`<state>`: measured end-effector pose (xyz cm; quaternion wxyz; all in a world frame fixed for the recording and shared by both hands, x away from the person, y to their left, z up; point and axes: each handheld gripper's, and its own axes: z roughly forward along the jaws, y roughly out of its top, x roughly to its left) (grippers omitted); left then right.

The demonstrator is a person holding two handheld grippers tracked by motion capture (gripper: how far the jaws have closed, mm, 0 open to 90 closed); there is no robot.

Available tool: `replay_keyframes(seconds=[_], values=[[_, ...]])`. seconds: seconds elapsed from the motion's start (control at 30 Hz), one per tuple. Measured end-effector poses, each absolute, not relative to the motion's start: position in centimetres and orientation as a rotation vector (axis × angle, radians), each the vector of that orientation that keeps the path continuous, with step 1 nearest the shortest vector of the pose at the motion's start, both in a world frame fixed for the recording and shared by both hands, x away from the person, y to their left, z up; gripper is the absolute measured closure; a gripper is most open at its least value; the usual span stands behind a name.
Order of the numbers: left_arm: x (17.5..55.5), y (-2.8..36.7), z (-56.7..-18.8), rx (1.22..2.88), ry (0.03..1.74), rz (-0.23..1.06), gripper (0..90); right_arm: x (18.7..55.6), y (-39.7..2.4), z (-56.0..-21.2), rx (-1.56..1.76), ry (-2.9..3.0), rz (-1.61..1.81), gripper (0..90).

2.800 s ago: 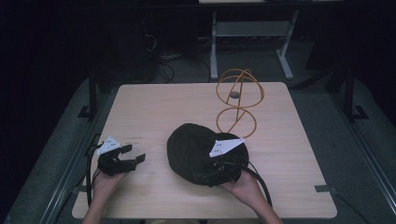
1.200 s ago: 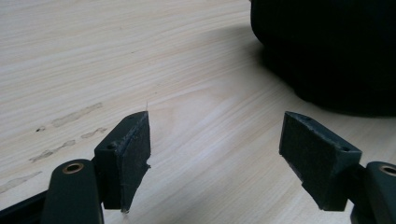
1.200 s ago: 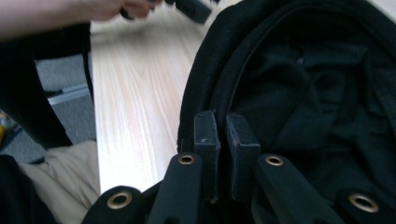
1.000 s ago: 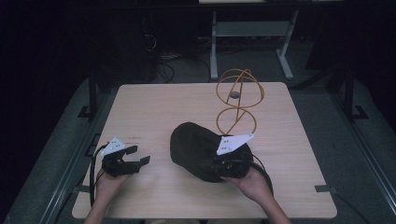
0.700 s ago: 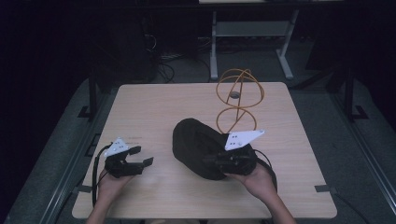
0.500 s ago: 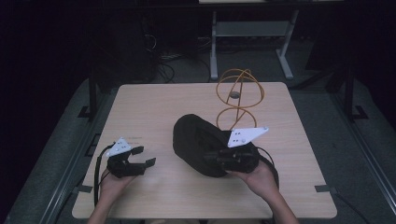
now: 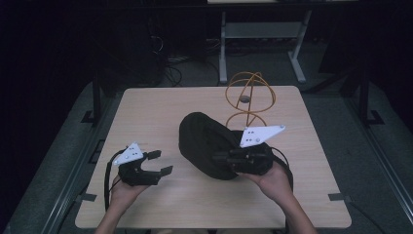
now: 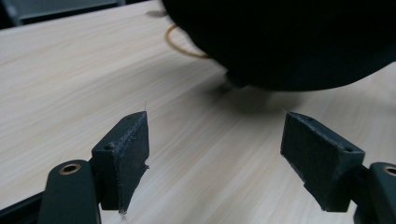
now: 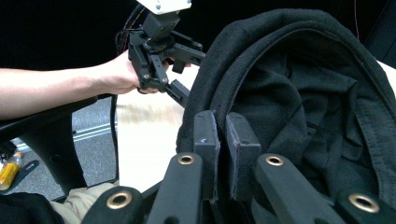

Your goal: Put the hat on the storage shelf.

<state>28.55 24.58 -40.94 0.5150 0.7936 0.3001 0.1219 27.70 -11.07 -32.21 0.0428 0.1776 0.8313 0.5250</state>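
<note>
hat [image 7: 209,141] mid-table, wire stand [image 7: 250,100] behind

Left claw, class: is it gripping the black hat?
No: the left claw is open over bare table, apart from the black hat.

Both grippers are black, the left gripper [image 7: 159,162] and right gripper [image 7: 221,157] each topped by a pale three-cornered plate with small dark screw dots. Each jaw is a blocky black pad [image 8: 125,150] on a link arm with a brass-ringed pivot [image 9: 186,159]. A black cable [image 7: 107,176] loops from the left one, and the forearms are bare of sleeves.
</note>
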Motion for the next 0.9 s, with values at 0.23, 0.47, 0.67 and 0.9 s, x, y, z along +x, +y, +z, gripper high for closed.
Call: replay_keyframes(seconds=[0.23,0.47,0.67,0.9], values=[[28.5,22.9,-39.6,1.887,0.642,0.269,22.5,27.8,-11.1,-31.7,0.539,2.533,1.611,84.2],[29.1,21.2,-38.2,1.846,0.587,0.245,22.5,27.7,-11.0,-31.2,0.521,2.525,1.628,84.2],[29.6,19.7,-37.8,1.835,0.557,0.246,24.1,27.7,-11.0,-31.0,0.511,2.518,1.642,84.2],[30.4,19.3,-38.2,1.810,0.541,0.181,52.5,27.5,-11.1,-30.9,0.499,2.511,1.668,84.2]])
